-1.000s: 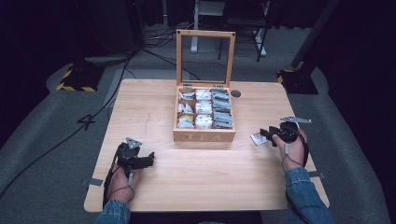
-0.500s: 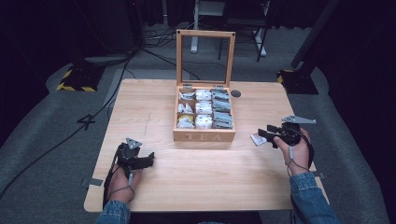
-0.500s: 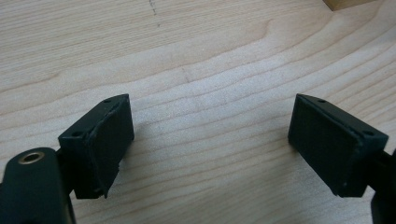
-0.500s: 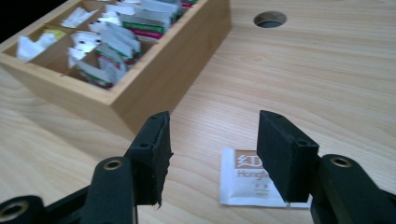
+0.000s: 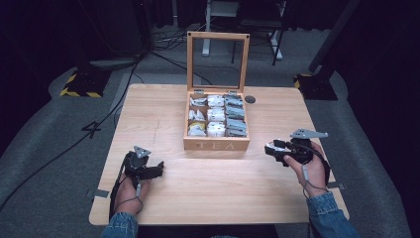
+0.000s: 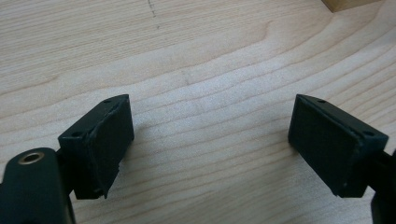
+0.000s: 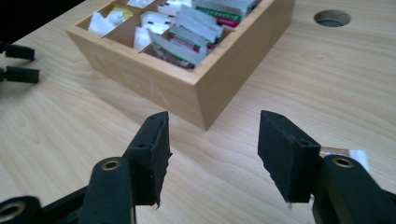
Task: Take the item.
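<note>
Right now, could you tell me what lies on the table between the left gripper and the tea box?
Nothing: in the high view, bare wooden table separates the left gripper from the tea box. The left gripper view shows bare wood ahead too.

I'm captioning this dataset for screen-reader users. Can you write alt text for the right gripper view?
The right gripper hangs open, nothing between its two black jaws, over a light wooden table, facing the corner of an open wooden tea box whose compartments hold tea bags. A round hole in the tabletop lies beyond the box.
</note>
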### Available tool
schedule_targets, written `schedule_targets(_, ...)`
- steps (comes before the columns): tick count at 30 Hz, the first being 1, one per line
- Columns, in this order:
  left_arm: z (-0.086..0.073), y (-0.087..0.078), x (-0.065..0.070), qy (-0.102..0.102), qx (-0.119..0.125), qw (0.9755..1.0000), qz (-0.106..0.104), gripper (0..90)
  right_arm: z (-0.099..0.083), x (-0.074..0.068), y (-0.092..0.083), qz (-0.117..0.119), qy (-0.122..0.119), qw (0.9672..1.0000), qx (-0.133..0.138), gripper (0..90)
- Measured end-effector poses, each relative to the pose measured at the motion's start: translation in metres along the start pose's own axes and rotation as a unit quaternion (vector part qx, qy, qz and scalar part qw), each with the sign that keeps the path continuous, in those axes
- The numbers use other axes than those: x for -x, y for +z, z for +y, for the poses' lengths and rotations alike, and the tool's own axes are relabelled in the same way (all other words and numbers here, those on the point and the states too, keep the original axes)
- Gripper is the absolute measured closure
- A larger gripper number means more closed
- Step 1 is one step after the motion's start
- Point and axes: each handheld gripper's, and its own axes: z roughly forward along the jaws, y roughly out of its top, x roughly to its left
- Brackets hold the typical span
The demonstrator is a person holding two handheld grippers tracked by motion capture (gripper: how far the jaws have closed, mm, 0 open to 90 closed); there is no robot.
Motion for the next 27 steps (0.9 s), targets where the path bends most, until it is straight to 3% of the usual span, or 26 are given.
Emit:
schedule_targets(14, 0.000, 0.001, 0.000, 0.000, 0.000, 1.0000, -0.001, 14.6, -0.016, -0.032, 0.016, 0.032, -0.039, 0.9979, -0.042, 43.4)
schedule_targets(27, 0.000, 0.001, 0.000, -0.001, 0.001, 1.0000, -0.001, 14.6, -0.043, -0.028, 0.039, 0.031, -0.061, 0.9962, -0.054, 39.1)
